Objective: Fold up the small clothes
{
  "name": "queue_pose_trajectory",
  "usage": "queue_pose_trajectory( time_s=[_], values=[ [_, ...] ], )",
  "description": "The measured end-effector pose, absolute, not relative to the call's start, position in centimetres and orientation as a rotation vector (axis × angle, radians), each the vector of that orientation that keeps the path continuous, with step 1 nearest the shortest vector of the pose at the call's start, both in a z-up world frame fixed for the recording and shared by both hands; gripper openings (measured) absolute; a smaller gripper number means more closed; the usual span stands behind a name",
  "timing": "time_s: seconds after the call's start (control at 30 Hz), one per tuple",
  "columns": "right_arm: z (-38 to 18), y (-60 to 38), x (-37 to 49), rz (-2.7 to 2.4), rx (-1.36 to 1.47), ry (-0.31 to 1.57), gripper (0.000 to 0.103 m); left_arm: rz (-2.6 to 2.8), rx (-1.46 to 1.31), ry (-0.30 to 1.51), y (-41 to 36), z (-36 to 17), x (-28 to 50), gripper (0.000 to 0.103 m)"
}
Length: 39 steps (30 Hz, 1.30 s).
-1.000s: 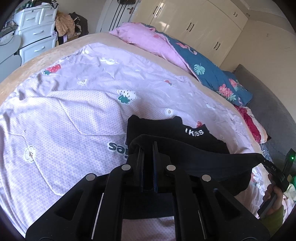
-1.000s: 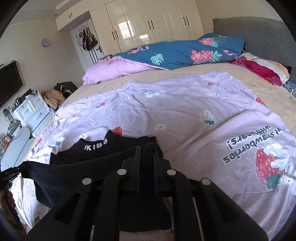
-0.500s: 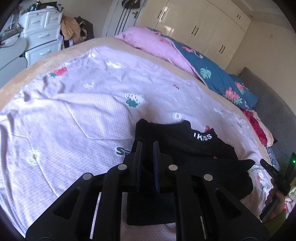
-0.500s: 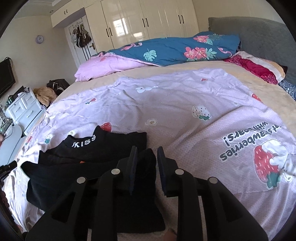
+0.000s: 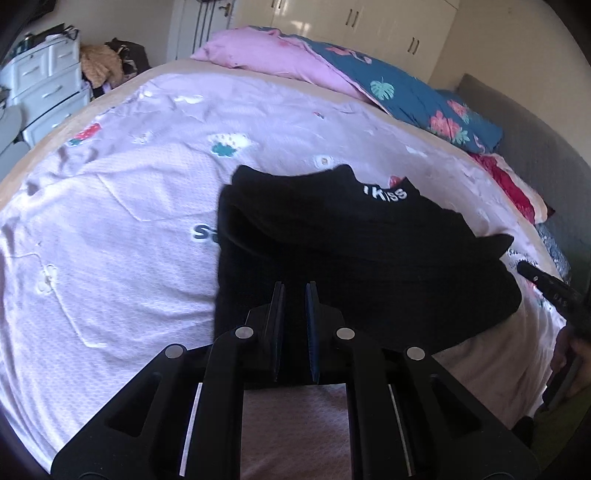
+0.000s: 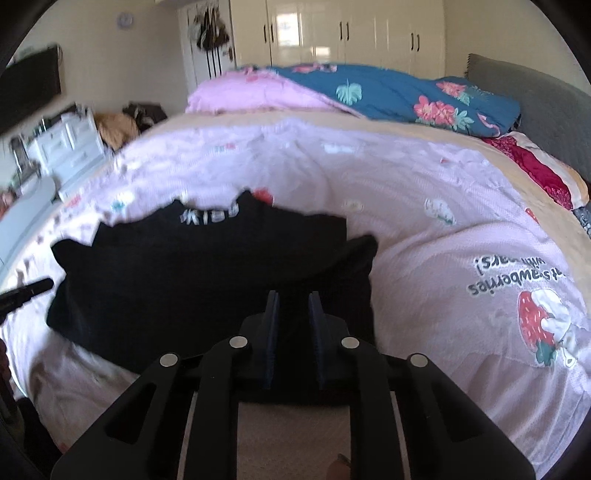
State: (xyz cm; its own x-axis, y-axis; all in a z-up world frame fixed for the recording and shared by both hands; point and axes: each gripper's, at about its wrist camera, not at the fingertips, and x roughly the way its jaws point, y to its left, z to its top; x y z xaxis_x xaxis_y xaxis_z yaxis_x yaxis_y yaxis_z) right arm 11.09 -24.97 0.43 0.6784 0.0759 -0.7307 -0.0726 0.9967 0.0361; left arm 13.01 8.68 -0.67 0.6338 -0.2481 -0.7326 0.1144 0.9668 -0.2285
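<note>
A small black garment (image 5: 354, 251) with white "KISS" lettering at its collar lies folded on the pink strawberry-print bedspread (image 5: 110, 221); its lower part is doubled up over the rest. It also shows in the right wrist view (image 6: 207, 273). My left gripper (image 5: 294, 291) is open and empty, just above the garment's near edge. My right gripper (image 6: 293, 297) is open and empty over the garment's near right part. The right gripper's tip shows at the right edge of the left wrist view (image 5: 546, 288); the left gripper's tip shows at the left in the right wrist view (image 6: 26, 291).
A pink and blue floral duvet (image 6: 369, 92) and a red blanket (image 6: 535, 166) lie at the head of the bed. White drawers (image 5: 44, 88) and a clothes pile (image 5: 107, 62) stand beyond the left side. Wardrobes (image 6: 351, 33) line the far wall.
Both grippers let go of the garment's lifted edge and opened. The fold now lies flat on the garment. Both grippers drew back toward the near edge.
</note>
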Motion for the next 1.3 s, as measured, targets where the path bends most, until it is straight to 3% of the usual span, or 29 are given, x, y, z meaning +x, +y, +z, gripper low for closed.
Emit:
queue_pose_trajectory(
  time_s=[0.33, 0.9, 1.1, 1.2, 1.23, 1.3],
  values=[
    [-4.3, -25.1, 14.6, 0.016, 0.008, 0.945, 0.013, -0.172, -0.095, 0.915, 7.0, -3.1, 16.9, 0.004],
    [-4.5, -25.1, 22.7, 0.023, 0.032, 0.899, 0.012, -0.13, -0.211, 0.871, 9.1, -3.1, 24.1, 0.005],
    [-3.9, -26.3, 24.3, -0.016, 0.038, 0.85, 0.012, -0.119, -0.295, 0.807, 11.2, -2.5, 24.6, 0.017],
    [-4.0, -27.6, 24.2, -0.042, 0.059, 0.847, 0.013, -0.098, -0.315, 0.805, 12.5, -2.4, 24.7, 0.028],
    [-4.1, -27.9, 24.0, -0.046, 0.061, 0.853, 0.016, -0.099, -0.333, 0.81, 12.9, -2.5, 24.7, 0.031],
    [-4.2, -28.6, 24.0, -0.055, 0.06, 0.865, 0.034, -0.104, -0.348, 0.821, 13.3, -2.7, 24.8, 0.037]
  ],
)
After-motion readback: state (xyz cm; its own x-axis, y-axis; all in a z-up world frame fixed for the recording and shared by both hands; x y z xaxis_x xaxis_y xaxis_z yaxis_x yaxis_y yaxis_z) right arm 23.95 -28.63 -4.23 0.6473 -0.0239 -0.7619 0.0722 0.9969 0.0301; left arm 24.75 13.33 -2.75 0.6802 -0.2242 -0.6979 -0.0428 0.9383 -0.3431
